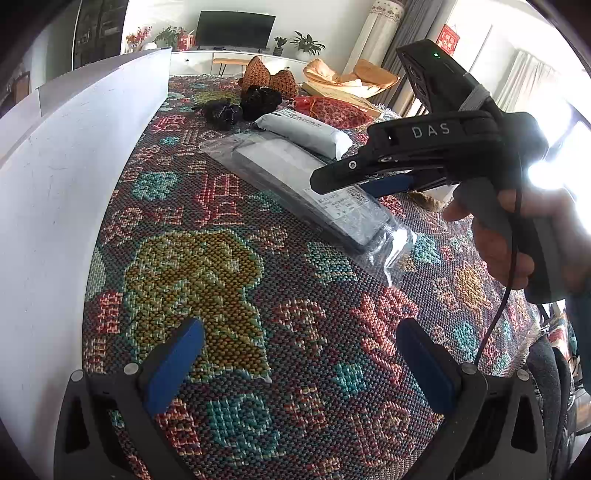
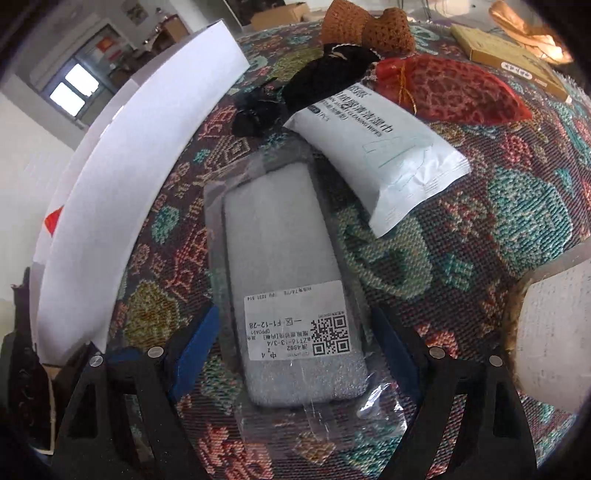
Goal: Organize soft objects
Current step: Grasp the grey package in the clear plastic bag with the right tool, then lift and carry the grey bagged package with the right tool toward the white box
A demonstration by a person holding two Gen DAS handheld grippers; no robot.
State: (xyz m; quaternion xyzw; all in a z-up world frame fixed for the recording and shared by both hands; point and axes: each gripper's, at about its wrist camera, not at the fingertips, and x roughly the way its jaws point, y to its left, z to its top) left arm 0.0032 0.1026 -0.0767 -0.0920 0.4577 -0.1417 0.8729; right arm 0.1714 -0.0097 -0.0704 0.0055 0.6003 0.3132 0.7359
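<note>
**Slippery sleeve, wide jaws: the grab could miss**

The right hand-held gripper (image 2: pixel 291 354) is spread wide, its blue pads standing either side of the bagged phone case (image 2: pixel 284 280), which lies flat on the woven cloth (image 2: pixel 524 206) covering the desk, just beside the white box wall (image 2: pixel 147 147) along the desk's left edge. The left hand-held gripper (image 1: pixel 299 365) is also spread wide and holds nothing, poised over bare cloth nearer the front edge.

The main risk, as I judge it, is the wrapping. The case sits in a loose, glossy, clear plastic sleeve whose crinkled end sticks out past the case toward the gripper. If the pads close on that film alone, it may slide or stretch and the case could drop. The case itself looks flat and slim with rounded corners and a paper label stuck on top, so closing across its width may bow it or push it along the cloth rather than lift it.

Touching its far end lies a white wipes pack (image 2: pixel 380 155), a smooth, pillowy pouch with crimped seams; dragging the case could nudge it. Beyond are black crumpled fabric pieces (image 2: pixel 306 92), a red mesh pouch (image 2: pixel 450 88) and brown knitted items (image 2: pixel 369 26), all limp and easy to snag.
</note>
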